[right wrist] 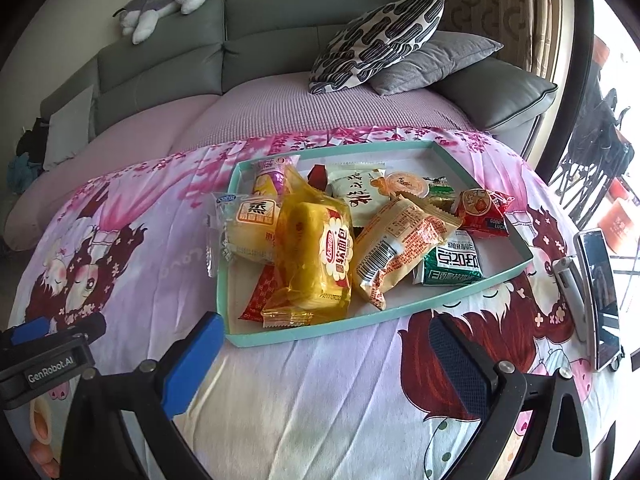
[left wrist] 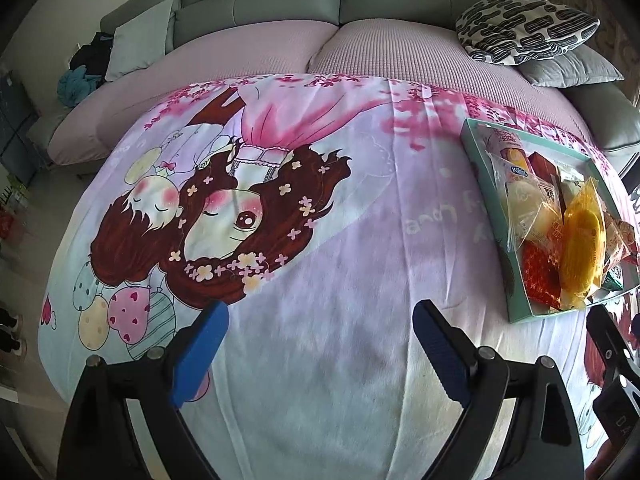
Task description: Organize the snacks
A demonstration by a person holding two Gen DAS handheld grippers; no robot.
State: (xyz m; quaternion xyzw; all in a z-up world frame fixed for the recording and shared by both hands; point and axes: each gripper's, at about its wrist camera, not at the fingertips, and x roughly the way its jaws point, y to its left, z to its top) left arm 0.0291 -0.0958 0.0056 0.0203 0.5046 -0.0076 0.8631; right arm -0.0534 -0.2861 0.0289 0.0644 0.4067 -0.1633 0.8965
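- Snacks [right wrist: 320, 240] lie heaped in a shallow teal tray [right wrist: 400, 320] on the table, just ahead of the right gripper [right wrist: 324, 360] and off to the right of the left gripper [left wrist: 320, 344].
- Right gripper: its blue-padded fingers [right wrist: 192, 364] are spread wide with nothing between them, hanging over the cloth just short of the tray's near rim.
- Left gripper: its fingers [left wrist: 200, 356] are likewise spread wide and empty, above a bare stretch of the cartoon-print cloth [left wrist: 320, 280], well apart from the tray.
- In the tray, a yellow bread packet [right wrist: 316, 256] lies on top at the near left, overlapping a red packet [right wrist: 260, 292] beneath it.
- A clear-wrapped cake [right wrist: 244, 228] hangs over the tray's left rim.
- A tan packet with a barcode [right wrist: 404, 244] lies across the middle, beside a green-and-white packet [right wrist: 452, 264] at the near right.
- Farther back sit a white packet [right wrist: 356, 196], a small red packet [right wrist: 480, 212] and a pink-and-yellow tube-shaped packet [right wrist: 272, 180].
- A phone on a stand [right wrist: 596, 292] is at the table's right edge.
- Beyond the table is a grey sofa [right wrist: 280, 20] with a pink cover, a black-and-white patterned pillow [right wrist: 380, 36] leaning on a grey pillow [right wrist: 440, 60], and a plush dog [right wrist: 168, 4] on the backrest.
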